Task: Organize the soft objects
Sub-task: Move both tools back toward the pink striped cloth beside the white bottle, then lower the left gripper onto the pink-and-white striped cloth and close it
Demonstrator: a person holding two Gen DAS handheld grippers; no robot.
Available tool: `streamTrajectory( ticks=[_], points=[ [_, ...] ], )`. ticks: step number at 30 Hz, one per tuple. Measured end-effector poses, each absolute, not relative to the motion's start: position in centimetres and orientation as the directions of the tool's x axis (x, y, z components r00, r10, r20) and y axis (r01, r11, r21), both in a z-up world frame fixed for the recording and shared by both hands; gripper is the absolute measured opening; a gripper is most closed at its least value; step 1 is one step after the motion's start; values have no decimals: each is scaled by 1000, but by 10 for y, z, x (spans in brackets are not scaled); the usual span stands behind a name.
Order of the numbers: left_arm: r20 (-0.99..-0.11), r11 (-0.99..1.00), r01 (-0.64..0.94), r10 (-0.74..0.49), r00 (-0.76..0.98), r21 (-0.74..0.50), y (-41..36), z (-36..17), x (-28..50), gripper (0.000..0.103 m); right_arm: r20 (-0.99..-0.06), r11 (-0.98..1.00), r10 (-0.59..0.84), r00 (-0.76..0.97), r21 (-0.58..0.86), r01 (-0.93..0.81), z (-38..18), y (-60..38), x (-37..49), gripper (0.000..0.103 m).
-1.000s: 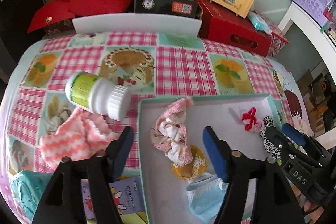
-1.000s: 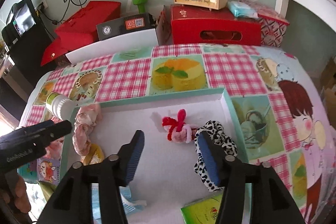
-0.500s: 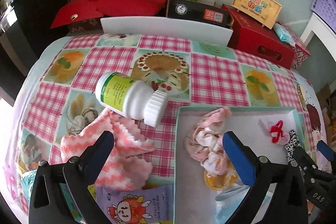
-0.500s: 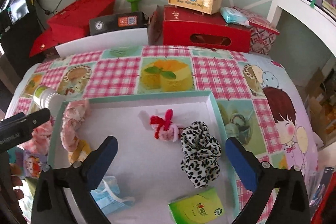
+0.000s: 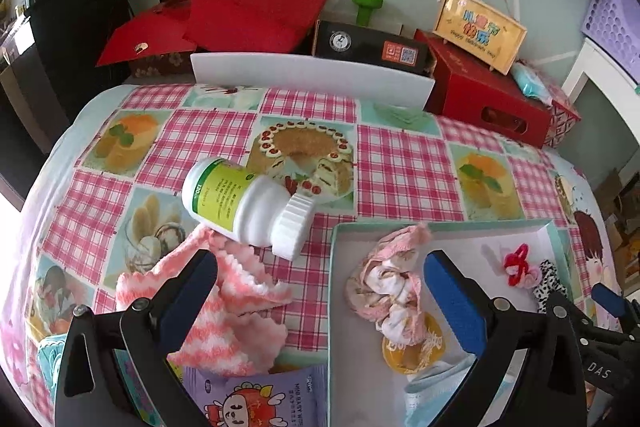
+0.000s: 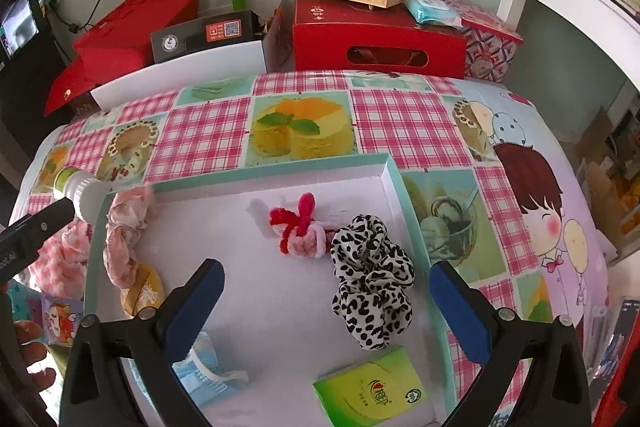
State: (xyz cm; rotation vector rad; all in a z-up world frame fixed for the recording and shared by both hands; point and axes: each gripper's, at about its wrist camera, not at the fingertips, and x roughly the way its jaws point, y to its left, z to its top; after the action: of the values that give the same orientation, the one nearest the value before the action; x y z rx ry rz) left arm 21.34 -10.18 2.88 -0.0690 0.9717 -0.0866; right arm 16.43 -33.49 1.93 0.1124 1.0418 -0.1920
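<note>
Checked tablecloth [image 5: 404, 167], tray [image 6: 394, 187], leopard scrunchie [image 6: 372, 287]

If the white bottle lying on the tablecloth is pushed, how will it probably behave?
The white bottle lies on its side and looks round, so it would probably roll rather than slide. Its ribbed cap sits by the pink knitted cloth, which may stop rolling that way. It looks like stiff plastic, so it probably would not deform.
</note>
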Motion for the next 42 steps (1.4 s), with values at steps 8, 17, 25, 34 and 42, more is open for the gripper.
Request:
streamTrajectory(
  ticks=[8,17,25,34,42],
  points=[
    [-827,1000,0,-10,562,-13,-77,37,214,103,-866,983,-119,485,-33,182,24,-319,166,103],
    [-830,984,-160,149,537,73,-18,48,212,103,-864,994,-91,494,-47,101,25,-283,171,103],
    [-839,956,-288,206,504,61,26,53,205,103,-866,999,-40,498,-30,29,25,-252,174,103],
    [-854,918,-395,215,474,12,70,52,192,103,-873,999,6,488,-15,-39,21,-220,176,103],
    [-874,883,-462,157,460,-85,102,44,178,103,-871,994,75,485,27,-107,20,-195,177,103]
  ],
)
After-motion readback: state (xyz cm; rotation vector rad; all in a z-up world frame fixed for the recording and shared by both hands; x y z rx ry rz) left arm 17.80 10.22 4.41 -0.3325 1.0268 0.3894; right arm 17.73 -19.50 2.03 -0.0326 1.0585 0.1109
